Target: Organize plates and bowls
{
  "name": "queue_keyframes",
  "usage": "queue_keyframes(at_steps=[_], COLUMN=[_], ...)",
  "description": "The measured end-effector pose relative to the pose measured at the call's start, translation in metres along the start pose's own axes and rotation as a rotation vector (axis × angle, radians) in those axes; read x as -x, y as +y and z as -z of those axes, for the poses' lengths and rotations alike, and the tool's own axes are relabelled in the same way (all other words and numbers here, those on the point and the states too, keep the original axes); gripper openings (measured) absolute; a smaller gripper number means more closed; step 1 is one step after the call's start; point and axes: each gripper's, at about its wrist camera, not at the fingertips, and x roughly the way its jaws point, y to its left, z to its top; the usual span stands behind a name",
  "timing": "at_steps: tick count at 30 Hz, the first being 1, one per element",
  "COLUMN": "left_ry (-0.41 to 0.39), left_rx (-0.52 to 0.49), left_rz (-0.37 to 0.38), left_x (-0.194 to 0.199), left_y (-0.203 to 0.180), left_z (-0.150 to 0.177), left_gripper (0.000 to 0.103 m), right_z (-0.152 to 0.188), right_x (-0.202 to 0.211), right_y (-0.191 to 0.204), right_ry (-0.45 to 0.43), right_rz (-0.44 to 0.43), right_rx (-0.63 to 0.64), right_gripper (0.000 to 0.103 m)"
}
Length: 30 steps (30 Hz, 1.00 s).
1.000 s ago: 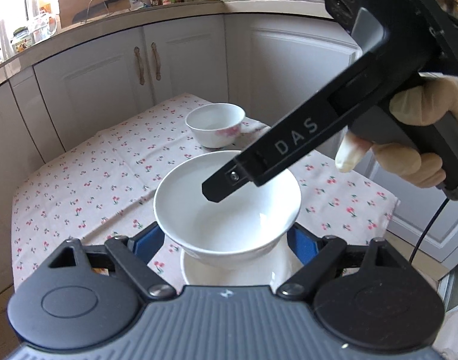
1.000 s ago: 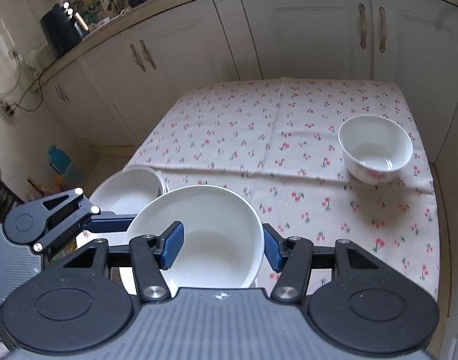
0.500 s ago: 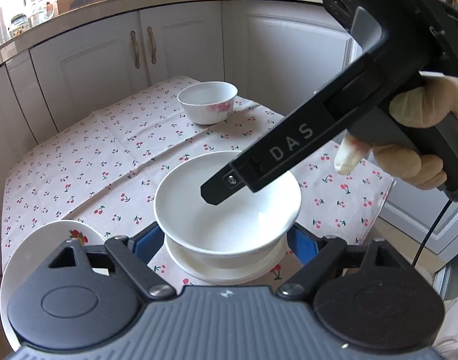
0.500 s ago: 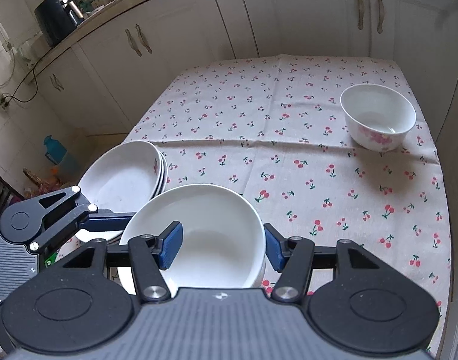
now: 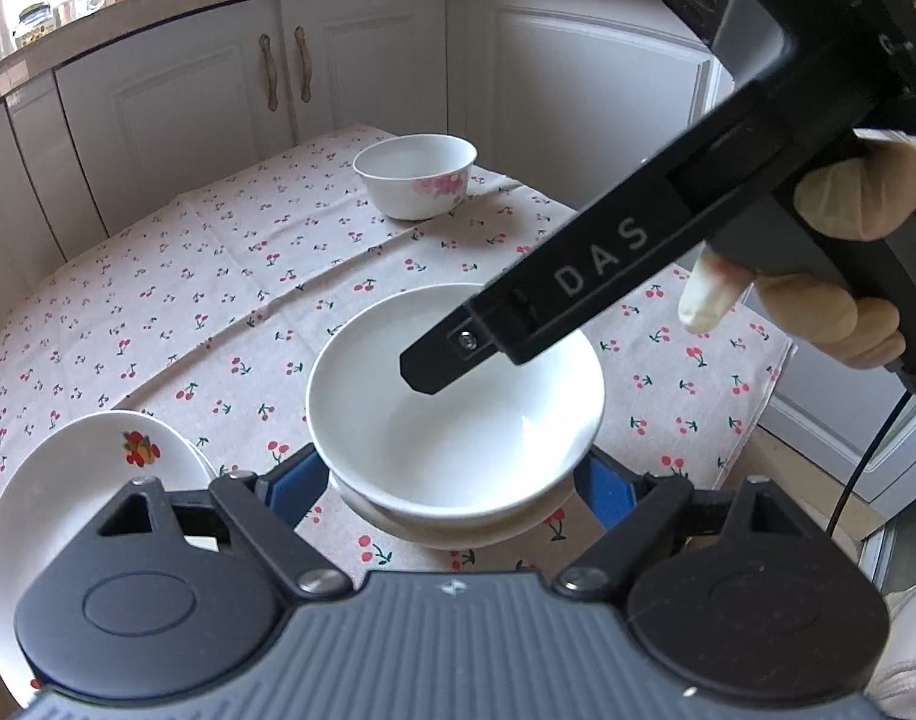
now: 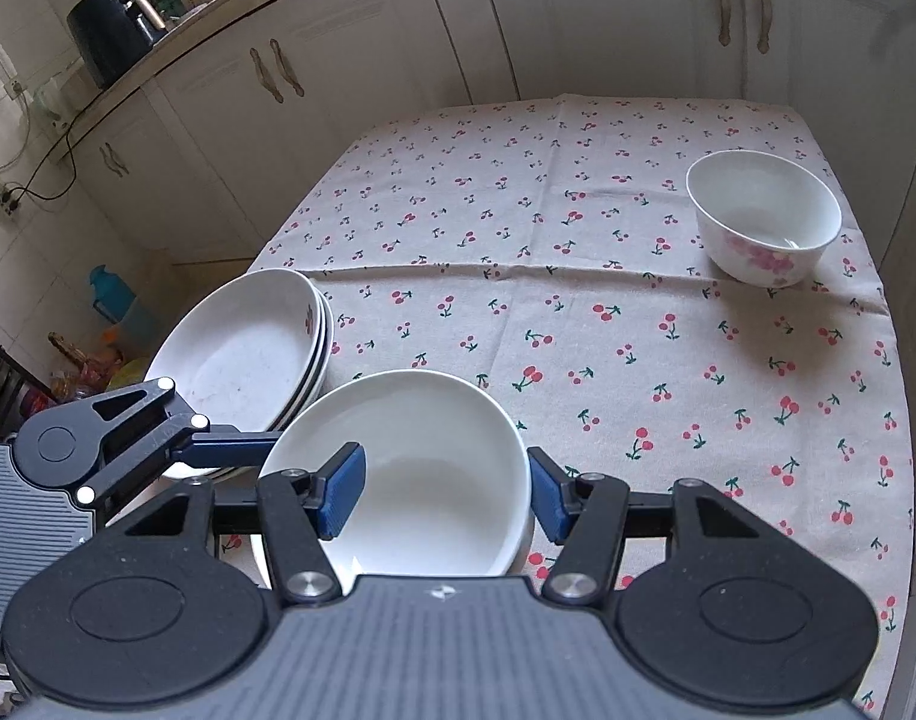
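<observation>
A plain white bowl point(image 5: 452, 408) sits nested on another white bowl point(image 5: 446, 531) near the table's front edge. My left gripper point(image 5: 452, 480) is open, its blue pads on either side of the top bowl. My right gripper point(image 6: 446, 489) is open too, one blue pad inside the same bowl point(image 6: 410, 480) and one outside its rim. Its finger shows in the left wrist view point(image 5: 458, 354), reaching into the bowl. A stack of white plates point(image 6: 248, 354) with a fruit print lies to the left. A small bowl with pink flowers point(image 6: 764, 222) stands far off on the cloth.
The table carries a cherry-print cloth point(image 6: 578, 312). White kitchen cabinets point(image 6: 398, 60) surround it closely. A blue jug point(image 6: 113, 294) and clutter sit on the floor at the left.
Both views have drawn back and lowered with the bowl, which now rests on the second bowl. The plate stack has come into view at the left.
</observation>
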Motion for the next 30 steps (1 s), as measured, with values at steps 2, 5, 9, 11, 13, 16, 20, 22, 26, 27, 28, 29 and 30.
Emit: queue_keyframes(at_steps=[2, 5, 9, 11, 13, 16, 20, 22, 26, 27, 28, 29, 30], left_ry=[0.006, 0.001, 0.003, 0.008, 0.009, 0.011, 0.013, 0.010, 0.006, 0.005, 0.003, 0.001, 0.000], left_rx=[0.002, -0.003, 0.001, 0.003, 0.008, 0.014, 0.016, 0.015, 0.020, 0.017, 0.016, 0.016, 0.018], left_rz=[-0.001, 0.000, 0.007, 0.006, 0.007, 0.011, 0.015, 0.015, 0.019, 0.018, 0.019, 0.022, 0.024], left_x=[-0.001, 0.001, 0.001, 0.000, 0.000, -0.001, -0.002, -0.002, -0.001, -0.001, 0.000, 0.001, 0.001], left_y=[0.000, -0.001, 0.000, 0.000, 0.000, 0.001, 0.001, 0.001, 0.001, 0.001, 0.000, 0.000, 0.000], left_z=[0.000, 0.000, 0.000, 0.001, 0.002, 0.003, 0.003, 0.004, 0.004, 0.004, 0.004, 0.005, 0.004], left_gripper=[0.088, 0.088, 0.088, 0.088, 0.088, 0.088, 0.088, 0.088, 0.088, 0.088, 0.088, 0.088, 0.089], right_z=[0.000, 0.000, 0.002, 0.003, 0.003, 0.004, 0.005, 0.006, 0.006, 0.006, 0.007, 0.007, 0.008], right_x=[0.000, 0.000, 0.001, 0.001, 0.000, -0.001, -0.001, -0.002, -0.003, -0.003, -0.002, -0.001, 0.001], right_y=[0.000, 0.001, 0.004, 0.005, 0.007, 0.010, 0.013, 0.015, 0.016, 0.017, 0.017, 0.017, 0.018], right_ry=[0.000, 0.000, -0.004, -0.007, -0.009, -0.011, -0.017, -0.020, -0.027, -0.030, -0.039, -0.051, -0.071], right_rz=[0.000, 0.006, 0.020, 0.020, 0.024, 0.036, 0.042, 0.041, 0.042, 0.045, 0.052, 0.063, 0.073], right_rx=[0.002, 0.005, 0.025, 0.025, 0.037, 0.056, 0.068, 0.071, 0.073, 0.076, 0.080, 0.084, 0.091], right_gripper=[0.064, 0.064, 0.065, 0.065, 0.065, 0.066, 0.070, 0.073, 0.076, 0.078, 0.084, 0.085, 0.085])
